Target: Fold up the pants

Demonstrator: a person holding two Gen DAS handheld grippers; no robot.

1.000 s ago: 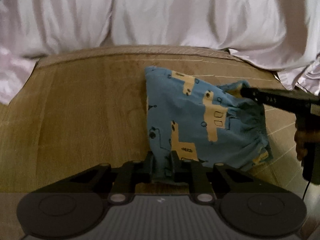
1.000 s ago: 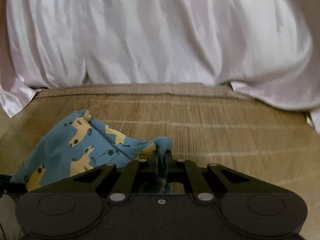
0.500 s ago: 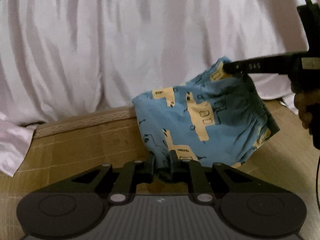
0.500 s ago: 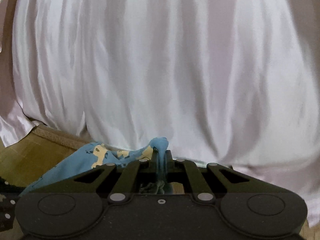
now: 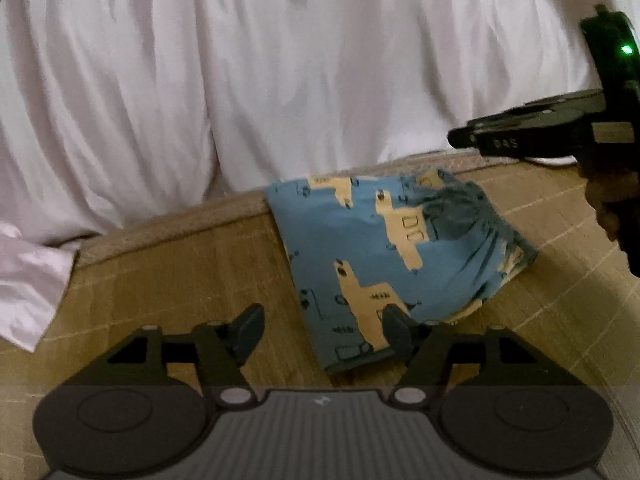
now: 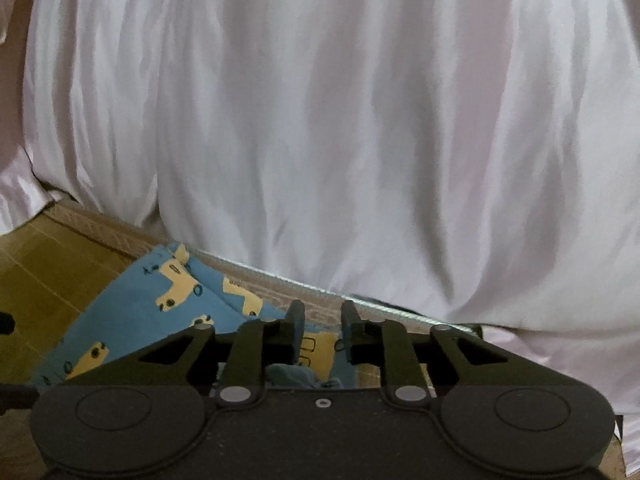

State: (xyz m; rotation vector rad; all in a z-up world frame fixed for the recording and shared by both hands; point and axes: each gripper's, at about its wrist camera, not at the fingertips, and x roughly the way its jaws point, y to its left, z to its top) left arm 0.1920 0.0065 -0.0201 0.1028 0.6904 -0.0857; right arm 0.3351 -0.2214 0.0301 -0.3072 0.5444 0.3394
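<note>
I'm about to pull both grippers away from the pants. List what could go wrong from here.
1. The pants lie at the mat's far edge against the white sheet; a nudge could push them off.
2. The open left gripper's right fingertip overlaps the near hem and could drag the fold open.
3. The waistband side looks bunched under the open right gripper; the fold may spring up.

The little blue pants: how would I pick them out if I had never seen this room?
Find the tan woven mat that runs up to a wall of white draped cloth. Near the mat's far edge, just below that cloth, lie the folded pants, between the open left gripper and the right gripper. They are the only coloured, patterned thing: blue with yellow blocky figures.
</note>
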